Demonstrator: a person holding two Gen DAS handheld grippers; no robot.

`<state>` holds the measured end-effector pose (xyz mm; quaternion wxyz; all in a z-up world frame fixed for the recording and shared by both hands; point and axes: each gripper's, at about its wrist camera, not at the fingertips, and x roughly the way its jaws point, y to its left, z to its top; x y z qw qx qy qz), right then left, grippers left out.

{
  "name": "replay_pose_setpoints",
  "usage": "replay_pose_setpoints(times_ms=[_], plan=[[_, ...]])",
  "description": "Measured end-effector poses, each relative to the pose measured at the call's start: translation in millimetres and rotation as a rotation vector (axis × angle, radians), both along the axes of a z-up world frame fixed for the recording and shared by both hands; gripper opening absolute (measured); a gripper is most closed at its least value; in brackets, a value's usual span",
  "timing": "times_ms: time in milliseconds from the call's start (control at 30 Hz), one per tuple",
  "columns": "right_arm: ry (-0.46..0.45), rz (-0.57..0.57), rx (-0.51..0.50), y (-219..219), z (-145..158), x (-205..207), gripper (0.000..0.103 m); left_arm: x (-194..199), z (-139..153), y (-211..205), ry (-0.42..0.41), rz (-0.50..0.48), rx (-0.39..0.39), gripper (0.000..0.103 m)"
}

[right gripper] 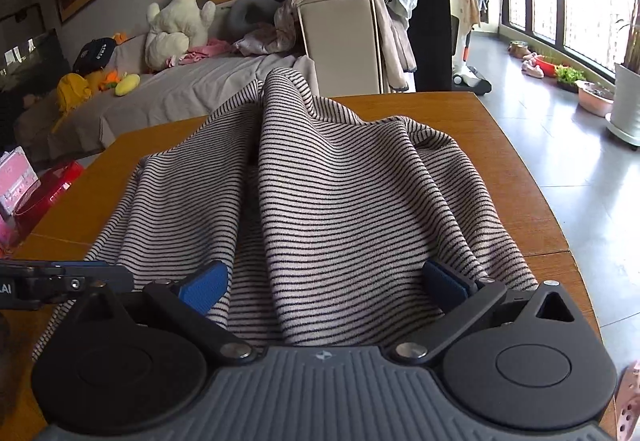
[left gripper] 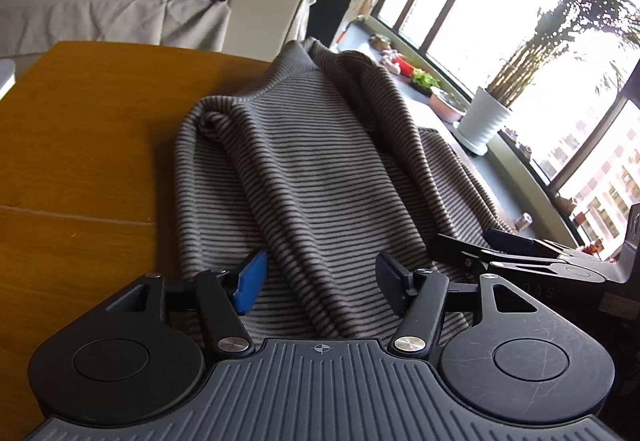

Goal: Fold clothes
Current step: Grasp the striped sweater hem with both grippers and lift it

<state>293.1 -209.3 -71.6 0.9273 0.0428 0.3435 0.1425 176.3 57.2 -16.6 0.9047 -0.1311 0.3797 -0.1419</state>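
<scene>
Striped grey knit garment (left gripper: 320, 169) bunched on wooden worktop (left gripper: 80, 145). Left gripper (left gripper: 320, 277) and right gripper (right gripper: 324, 281) fingers apart, straddling near hem, unclamped. Grasp step; next, pinch hem.

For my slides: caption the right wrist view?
Right gripper open over a striped garment on a wooden table.

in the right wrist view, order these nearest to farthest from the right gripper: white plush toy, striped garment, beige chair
1. striped garment: between the right gripper fingers, on the table.
2. beige chair: just past the table's far edge, centre.
3. white plush toy: on the sofa, far left.
</scene>
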Motion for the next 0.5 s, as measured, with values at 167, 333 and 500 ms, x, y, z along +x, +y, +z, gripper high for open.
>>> replay_pose_setpoints(times_ms=[167, 333, 500], plan=[[-0.005, 0.032, 0.029, -6.9, -1.0, -8.1, 0.103, 2.9, -2.0, -22.1, -0.075, 0.045, 0.11, 0.014], [-0.007, 0.162, -0.042, 2.3, -0.3, -47.2, 0.103, -30.9, 25.7, 15.1, -0.191, 0.18, 0.099, 0.01], [0.023, 0.266, -0.1, 3.9, 8.5, -99.1, 0.101, -68.9, 57.4, 85.8, -0.252, 0.342, 0.083, 0.01]])
